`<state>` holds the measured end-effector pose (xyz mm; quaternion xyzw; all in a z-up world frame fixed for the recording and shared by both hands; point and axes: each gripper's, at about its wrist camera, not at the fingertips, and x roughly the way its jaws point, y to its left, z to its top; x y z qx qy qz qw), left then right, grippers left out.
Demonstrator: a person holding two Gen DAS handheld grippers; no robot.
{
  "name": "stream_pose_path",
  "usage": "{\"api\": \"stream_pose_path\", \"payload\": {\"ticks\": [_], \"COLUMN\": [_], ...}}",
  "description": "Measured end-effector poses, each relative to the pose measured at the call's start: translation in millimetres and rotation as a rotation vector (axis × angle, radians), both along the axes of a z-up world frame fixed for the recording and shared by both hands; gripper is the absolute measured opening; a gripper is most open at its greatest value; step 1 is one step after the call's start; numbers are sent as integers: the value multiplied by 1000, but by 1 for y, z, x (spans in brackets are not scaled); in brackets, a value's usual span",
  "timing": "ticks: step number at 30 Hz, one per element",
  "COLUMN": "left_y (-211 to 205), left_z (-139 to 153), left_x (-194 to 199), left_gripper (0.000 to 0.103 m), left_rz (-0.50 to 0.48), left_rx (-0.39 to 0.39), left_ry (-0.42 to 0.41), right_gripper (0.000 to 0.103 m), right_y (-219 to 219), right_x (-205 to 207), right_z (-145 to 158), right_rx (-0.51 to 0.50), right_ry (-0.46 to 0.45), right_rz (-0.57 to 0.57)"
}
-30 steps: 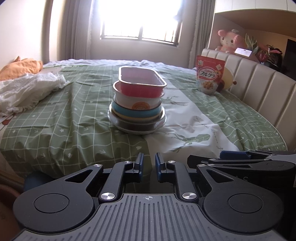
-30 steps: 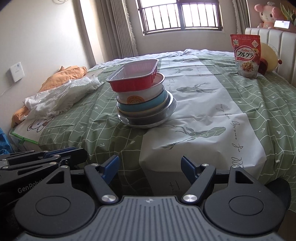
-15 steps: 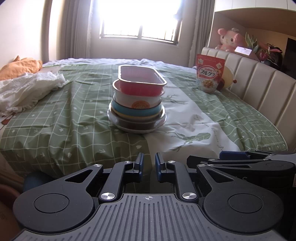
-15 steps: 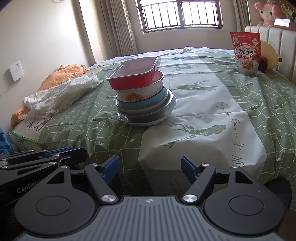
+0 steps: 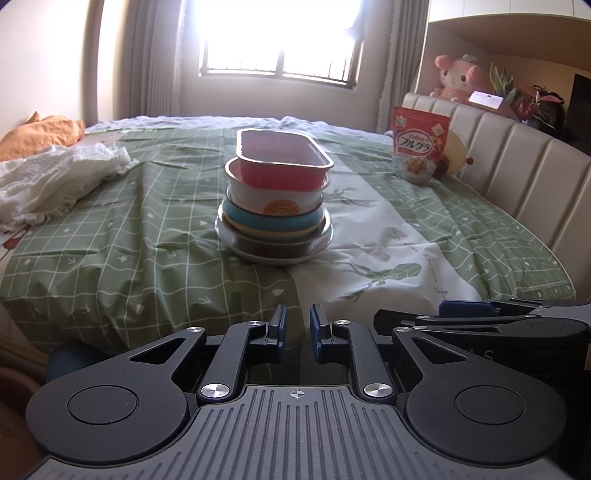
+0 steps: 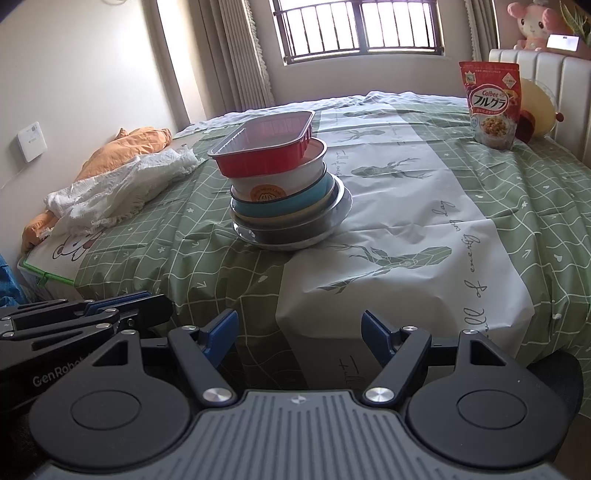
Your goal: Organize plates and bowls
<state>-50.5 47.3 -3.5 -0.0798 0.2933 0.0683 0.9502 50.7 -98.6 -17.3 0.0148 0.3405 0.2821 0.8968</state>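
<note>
One red tray (image 5: 283,162) atop stacked bowls (image 5: 273,221).

Bedroom: bed (image 6: 480,206) with green grid cover, barred window (image 6: 358,29) at 12 o'clock, backlit; padded headboard (image 5: 517,162) at 2; curtains (image 6: 236,55).

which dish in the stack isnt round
The red foil tray on top: it is rectangular with rounded corners, while the white bowl, blue bowl and the dishes below are round.
</note>
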Motion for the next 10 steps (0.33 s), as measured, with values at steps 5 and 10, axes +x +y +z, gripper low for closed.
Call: {"api": "stream_pose_path", "payload": {"ticks": [5, 10], "left_y": [0, 2], "left_z": [-1, -3], "left_x": [0, 1], "left_gripper": [16, 16], "left_rz": [-2, -11], "left_rx": [-1, 1], "left_ry": [0, -7], "right_gripper": [74, 74], "right_y": [0, 0], "right_x": [0, 2], "right_z": [0, -1], "right_rx": [0, 0], "right_ry": [1, 8], "right_rz": [-1, -1]}}
